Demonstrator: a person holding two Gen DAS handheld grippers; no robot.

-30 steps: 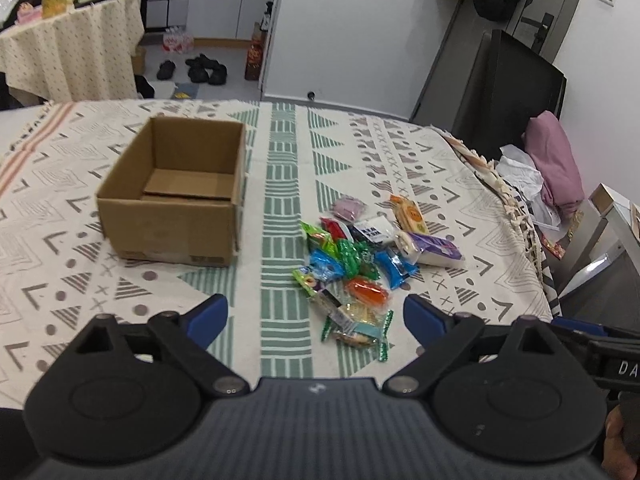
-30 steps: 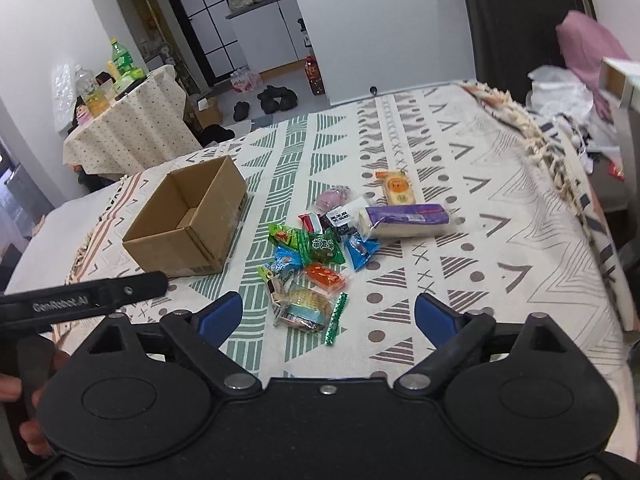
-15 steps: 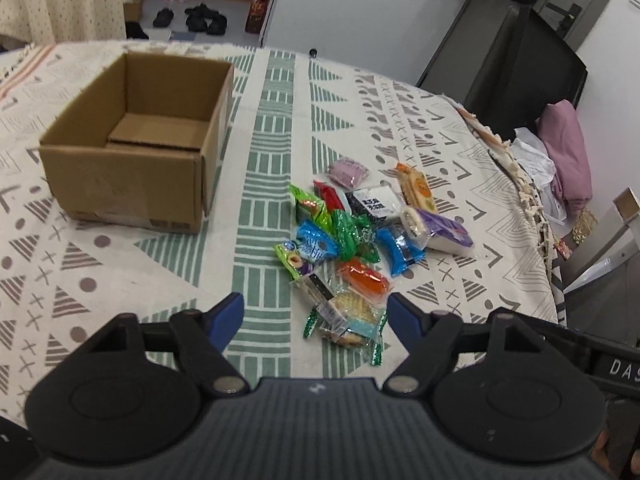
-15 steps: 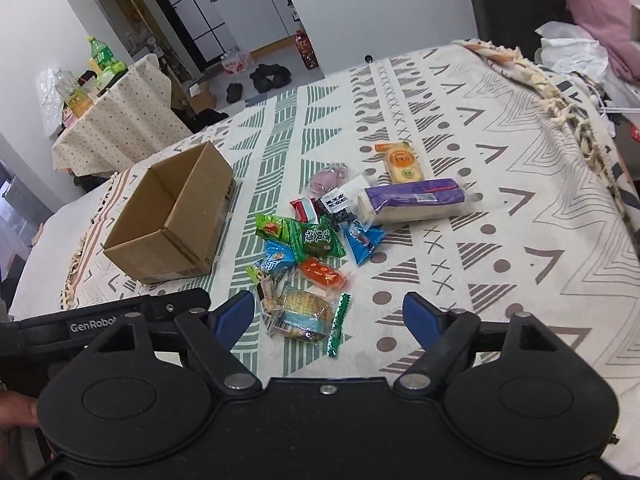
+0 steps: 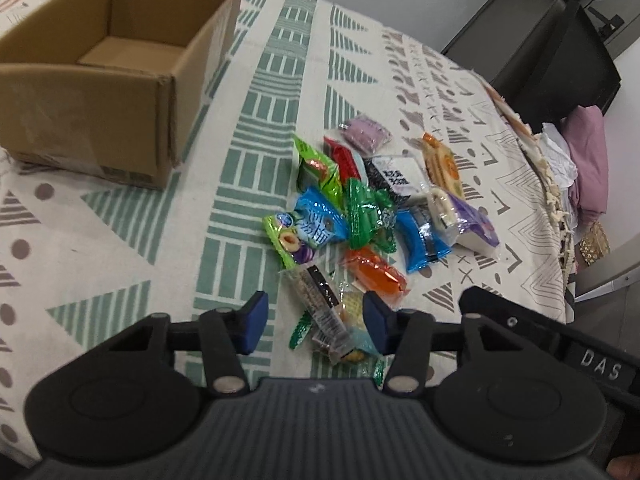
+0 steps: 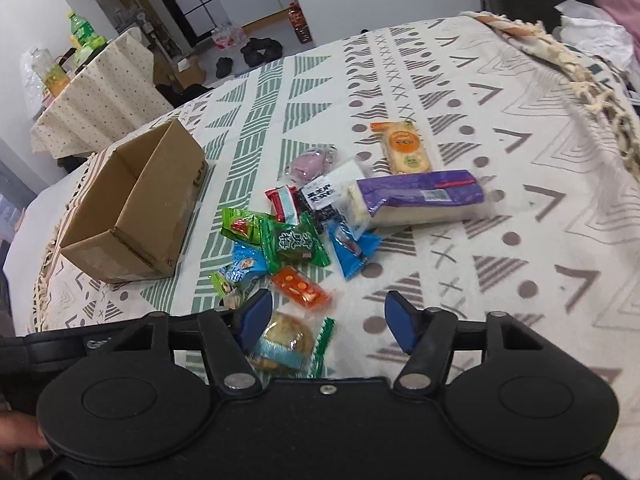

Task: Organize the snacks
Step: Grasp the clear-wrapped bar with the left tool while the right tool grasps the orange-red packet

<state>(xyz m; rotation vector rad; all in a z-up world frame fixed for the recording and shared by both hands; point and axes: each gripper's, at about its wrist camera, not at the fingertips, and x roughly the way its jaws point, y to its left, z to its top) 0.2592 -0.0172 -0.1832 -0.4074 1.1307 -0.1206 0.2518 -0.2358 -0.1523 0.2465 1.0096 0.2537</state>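
A pile of wrapped snacks (image 5: pixel 360 208) (image 6: pixel 304 236) lies on the patterned tablecloth, right of an empty open cardboard box (image 5: pixel 104 76) (image 6: pixel 132 208). My left gripper (image 5: pixel 314 320) hovers over the pile's near end with its jaws closing. A clear packet with a black label (image 5: pixel 320 304) lies between its blue pads, which are not pressing on it. My right gripper (image 6: pixel 330 318) is also closing, low over the near edge of the pile. A round pastry in a blue-green wrapper (image 6: pixel 286 344) and an orange packet (image 6: pixel 300 286) lie between its pads, untouched. A purple-wrapped cake (image 6: pixel 416 196) lies farther right.
The tablecloth (image 5: pixel 100 248) has bare cloth left of the pile and in front of the box. The table's fringed right edge (image 6: pixel 600 100) drops off toward pink fabric (image 5: pixel 588 160) and a dark chair (image 5: pixel 560 60). A second small table with bottles (image 6: pixel 84 80) stands beyond.
Both grippers have come down and forward toward the snack pile, so the pile and the box look larger. Both pairs of jaws have narrowed. Nothing has been picked up.
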